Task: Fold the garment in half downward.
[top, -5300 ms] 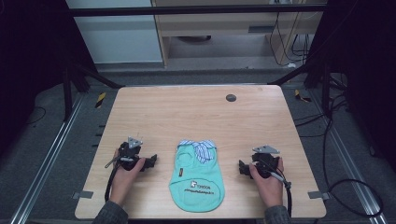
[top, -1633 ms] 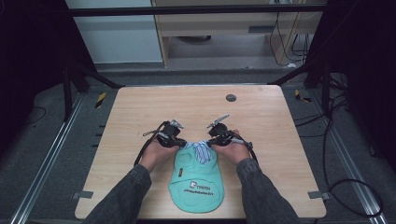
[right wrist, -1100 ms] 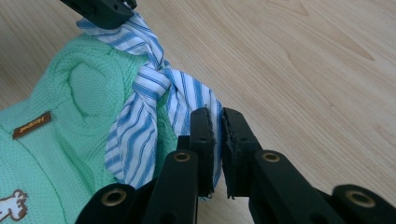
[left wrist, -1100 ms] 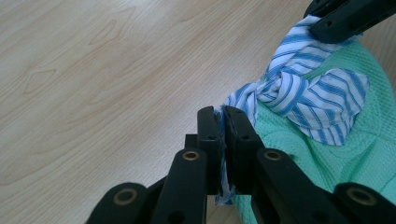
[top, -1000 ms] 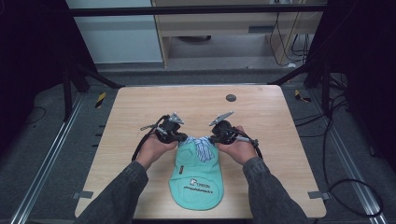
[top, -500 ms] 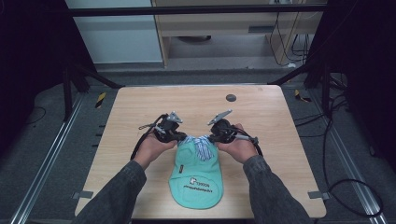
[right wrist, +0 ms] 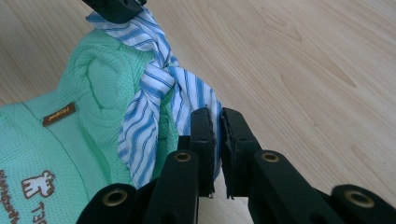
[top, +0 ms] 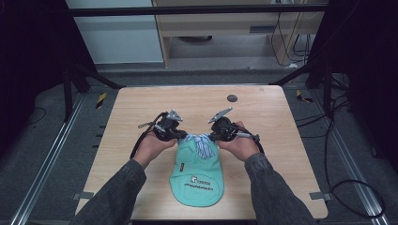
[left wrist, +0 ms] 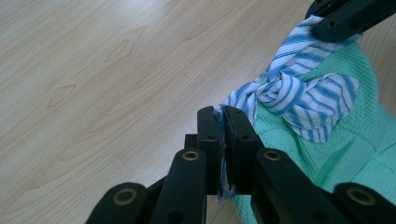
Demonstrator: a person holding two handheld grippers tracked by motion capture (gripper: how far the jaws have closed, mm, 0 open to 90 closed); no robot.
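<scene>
A mint-green knitted garment (top: 196,171) with a small printed logo lies on the wooden table (top: 141,103) near its front edge. At its far end sits a blue-and-white striped cloth tie (top: 201,140), knotted in the middle (left wrist: 280,88) (right wrist: 159,79). My left gripper (top: 180,136) (left wrist: 223,116) is shut on the left end of the striped tie. My right gripper (top: 212,136) (right wrist: 218,119) is shut on its right end. Each gripper's black jaws show at the top edge of the other's view.
A small dark round disc (top: 231,98) lies near the table's far edge. Bare wood stretches to the left, right and behind the garment. Black frame rails and cables surround the table on the floor.
Both hands came in from the table's sides to the garment's far end and closed on the striped tie. Over the last second the garment slid slightly away from the person.
</scene>
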